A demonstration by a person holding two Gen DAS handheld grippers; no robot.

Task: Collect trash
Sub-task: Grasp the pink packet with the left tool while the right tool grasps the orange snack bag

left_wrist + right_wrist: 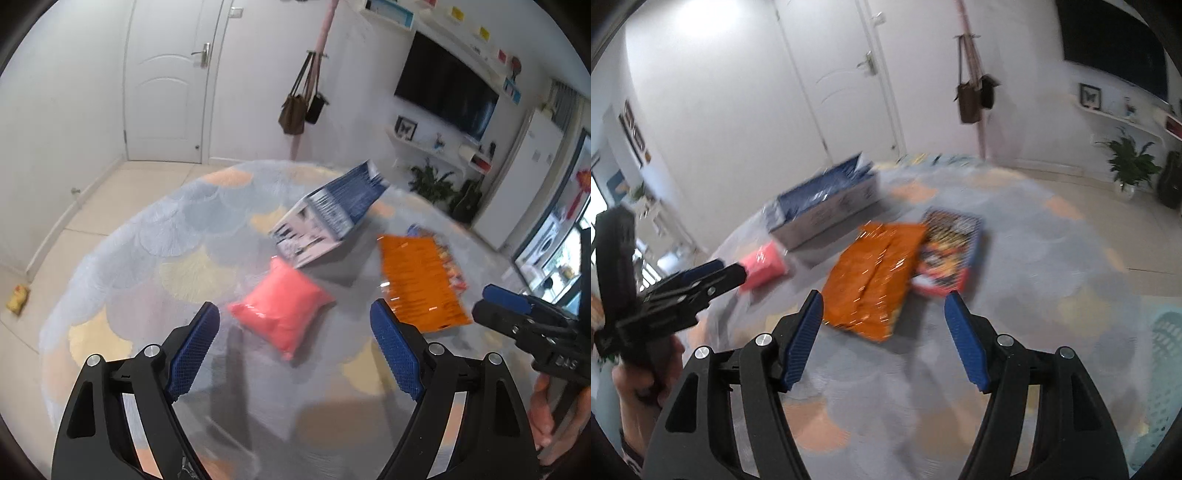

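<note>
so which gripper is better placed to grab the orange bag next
Right, probably. The orange bag lies straight ahead of the open right gripper, while the open left gripper faces the pink packet instead.

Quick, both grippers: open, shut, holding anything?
Left gripper: open, empty, above the pink packet.
Right gripper: open, empty, above the orange bag.
</note>
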